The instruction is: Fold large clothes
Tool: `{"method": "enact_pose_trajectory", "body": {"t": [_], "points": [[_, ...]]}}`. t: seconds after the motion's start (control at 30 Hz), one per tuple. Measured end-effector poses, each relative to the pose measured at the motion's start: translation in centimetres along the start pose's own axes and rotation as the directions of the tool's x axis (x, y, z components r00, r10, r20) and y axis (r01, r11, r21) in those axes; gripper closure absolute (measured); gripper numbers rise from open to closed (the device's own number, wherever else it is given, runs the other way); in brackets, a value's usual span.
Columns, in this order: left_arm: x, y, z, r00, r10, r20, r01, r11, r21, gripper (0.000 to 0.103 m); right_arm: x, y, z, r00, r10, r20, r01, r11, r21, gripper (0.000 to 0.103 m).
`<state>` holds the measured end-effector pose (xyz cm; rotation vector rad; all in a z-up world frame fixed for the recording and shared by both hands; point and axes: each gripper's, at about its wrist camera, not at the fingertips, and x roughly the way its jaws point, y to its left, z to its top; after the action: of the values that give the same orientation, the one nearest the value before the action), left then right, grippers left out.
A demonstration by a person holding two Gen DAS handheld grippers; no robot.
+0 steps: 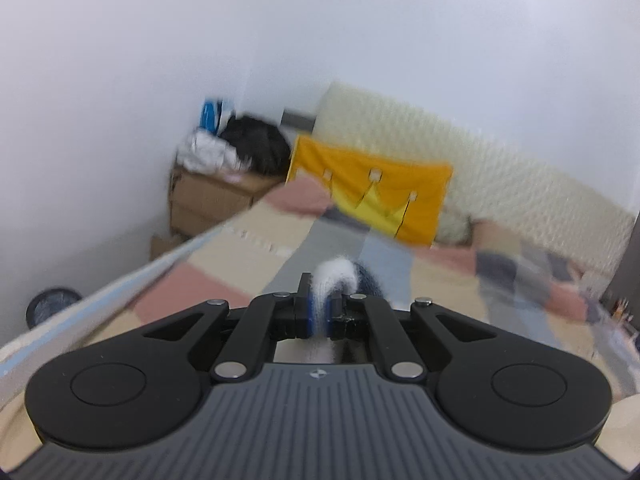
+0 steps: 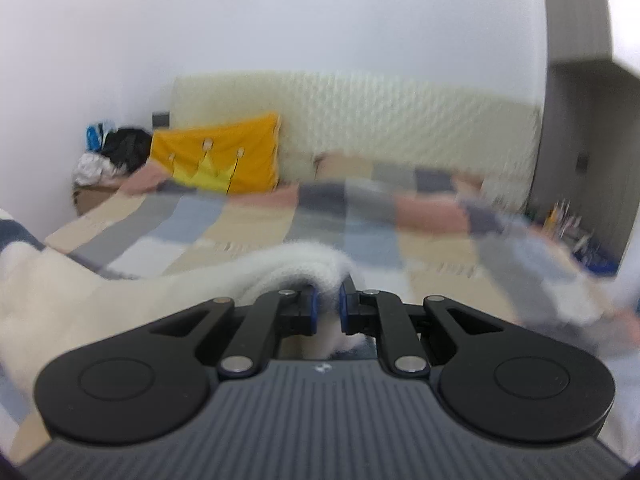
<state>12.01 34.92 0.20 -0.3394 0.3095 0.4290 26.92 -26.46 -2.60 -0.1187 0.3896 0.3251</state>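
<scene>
Left wrist view: a white fuzzy garment [image 1: 334, 276] with a dark navy portion is pinched between the blue pads of the left gripper [image 1: 320, 314], whose jaws are nearly pressed together on a thin fold. In the right wrist view, the right gripper [image 2: 327, 306] clamps a thicker fold of the same garment [image 2: 120, 300], which trails away to the near left. Beneath lies a bed with a patchwork blanket [image 2: 240, 224]. At the far end, a yellow crown pillow [image 2: 224, 156] leans against a cream headboard [image 2: 400, 120]. Far left, a cardboard box [image 1: 208, 200] carries piled clothes [image 1: 240, 148].
</scene>
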Motion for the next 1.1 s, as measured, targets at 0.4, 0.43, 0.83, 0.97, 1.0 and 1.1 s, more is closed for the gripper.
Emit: {"method": "enact_pose_trajectory", "body": {"t": [0.4,0.43,0.83,0.97,1.0,1.1], "points": [[19.2,-0.3,-7.5,0.97,0.148,-0.193,-0.133,0.987,0.089,0.097,12.9,2.2,-5.4,0.988,0.029,-0.15,-0.024,0.999,0.036,0.089],[20.7,-0.1,-8.1,0.965,0.157,-0.209,-0.14,0.986,0.096,0.096,13.8,1.8,-5.7,0.986,0.029,-0.162,-0.021,0.999,0.05,0.089],[29.0,-1.8,-11.2,0.935,0.166,-0.313,-0.101,0.972,0.212,0.096,19.6,0.7,-8.6,0.963,0.051,-0.264,0.006,0.978,0.21,0.088],[27.3,-2.6,-10.9,0.926,0.143,-0.35,-0.06,0.97,0.237,0.071,18.5,1.4,-8.0,0.967,0.017,-0.255,0.034,0.98,0.195,0.086],[26.6,-2.8,-10.8,0.925,0.128,-0.359,-0.046,0.972,0.229,0.052,18.1,1.5,-7.8,0.967,0.011,-0.256,0.041,0.98,0.197,0.083],[23.9,-3.6,-10.4,0.933,0.085,-0.351,-0.002,0.973,0.229,0.039,16.9,1.5,-7.4,0.964,0.0,-0.264,0.061,0.974,0.219,0.068]]}}
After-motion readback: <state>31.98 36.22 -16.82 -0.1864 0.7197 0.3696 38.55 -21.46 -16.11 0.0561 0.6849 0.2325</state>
